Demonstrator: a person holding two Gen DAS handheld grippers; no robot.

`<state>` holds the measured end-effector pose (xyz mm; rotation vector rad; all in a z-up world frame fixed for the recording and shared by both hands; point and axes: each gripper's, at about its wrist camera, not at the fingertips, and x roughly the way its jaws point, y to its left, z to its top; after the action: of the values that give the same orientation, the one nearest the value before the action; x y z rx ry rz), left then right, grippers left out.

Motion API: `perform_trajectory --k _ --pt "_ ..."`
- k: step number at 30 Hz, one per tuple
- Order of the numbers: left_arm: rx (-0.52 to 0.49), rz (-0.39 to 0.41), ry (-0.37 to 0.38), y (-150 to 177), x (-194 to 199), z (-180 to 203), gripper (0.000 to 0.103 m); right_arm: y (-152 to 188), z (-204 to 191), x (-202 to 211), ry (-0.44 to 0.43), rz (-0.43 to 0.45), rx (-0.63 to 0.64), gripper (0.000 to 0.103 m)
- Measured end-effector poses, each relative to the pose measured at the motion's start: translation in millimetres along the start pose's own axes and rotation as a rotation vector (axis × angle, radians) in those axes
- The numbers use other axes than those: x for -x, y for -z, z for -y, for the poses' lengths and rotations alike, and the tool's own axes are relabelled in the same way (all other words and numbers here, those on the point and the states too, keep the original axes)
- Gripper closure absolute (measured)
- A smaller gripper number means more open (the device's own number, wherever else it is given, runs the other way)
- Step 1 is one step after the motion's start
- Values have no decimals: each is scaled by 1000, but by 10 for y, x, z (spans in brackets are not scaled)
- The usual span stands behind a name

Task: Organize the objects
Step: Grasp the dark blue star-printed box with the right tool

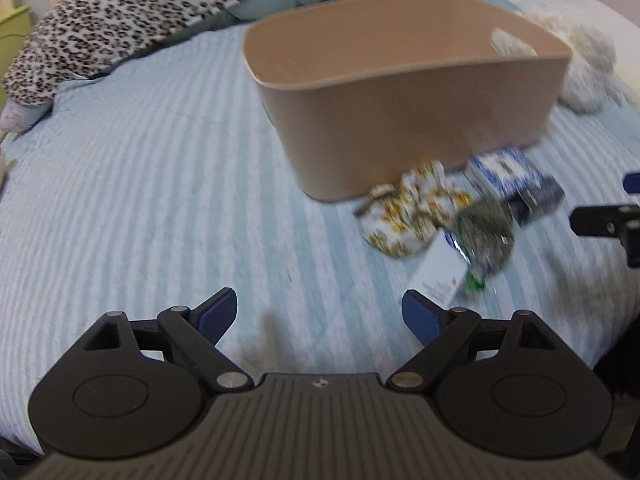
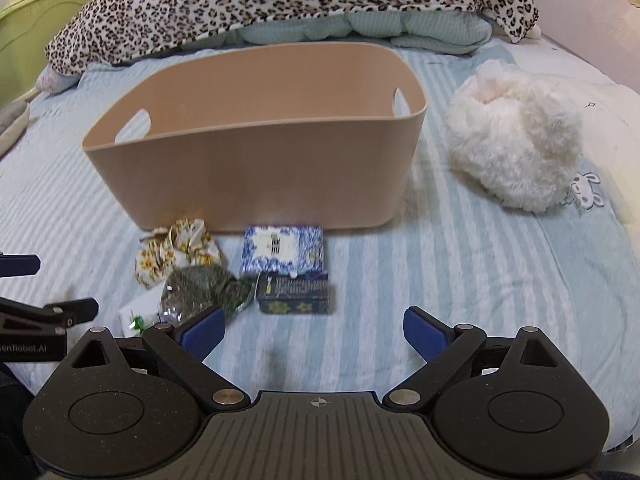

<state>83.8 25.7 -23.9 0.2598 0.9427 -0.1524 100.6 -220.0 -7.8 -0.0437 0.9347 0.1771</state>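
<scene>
A tan plastic bin with handle cut-outs stands on the striped bed. Before it lie a flowered cloth pouch, a blue-and-white box, a dark blue box, a clear packet of dark green stuff and a white carton. My right gripper is open and empty, just in front of the boxes. My left gripper is open and empty, left of the pile over bare sheet.
A leopard-print blanket and a pale green quilt are heaped behind the bin. A white fluffy toy lies to its right. A green cabinet stands at the far left. The bed's edge runs near both grippers.
</scene>
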Motion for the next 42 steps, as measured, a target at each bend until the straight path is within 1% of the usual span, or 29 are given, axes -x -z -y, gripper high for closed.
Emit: perform_trajectory --k 4,7,11,15,20,22,24,25,27,29,33,36,38,39,40,41,42 --pt "-48 -19 8 68 -70 104 13 50 -36 -58 10 -9 25 6" --pt "-61 -22 20 77 -127 149 13 57 -32 -106 2 -23 22 6" --pt "-74 -29 70 77 -142 198 13 57 -49 -156 -1 -35 21 6" --pt "-107 -35 92 87 -185 278 13 51 -61 -219 -7 -53 16 6" --pt "-77 -20 105 35 -325 304 13 27 -102 -297 -7 -68 22 6" --pt "-70 -20 114 -6 -377 305 14 6 -146 -330 7 -65 54 6" --pt "-71 -8 127 -29 -403 304 16 -22 -204 -363 34 -54 97 6" --pt "-75 1 135 -35 -412 303 19 -33 -227 -384 45 -48 113 6" --pt "-82 20 144 -44 -426 295 21 -62 -255 -445 58 -45 128 6" --pt "-83 32 154 -48 -453 276 25 -88 -257 -522 64 -55 123 6" --pt "-65 35 168 -59 -516 262 25 -114 -250 -672 65 -88 101 6" --pt "-80 53 178 -70 -515 291 36 -134 -278 -745 81 -88 109 6" --pt "-78 71 186 -76 -499 299 53 -145 -296 -781 85 -88 118 9" --pt "-77 76 189 -74 -490 298 58 -150 -297 -791 79 -90 114 13" --pt "-76 79 190 -71 -483 294 59 -154 -292 -791 69 -87 105 17" --pt "-76 80 191 -61 -480 285 60 -158 -287 -783 60 -81 97 20" --pt "-77 78 194 -56 -477 278 61 -161 -284 -776 55 -80 94 25"
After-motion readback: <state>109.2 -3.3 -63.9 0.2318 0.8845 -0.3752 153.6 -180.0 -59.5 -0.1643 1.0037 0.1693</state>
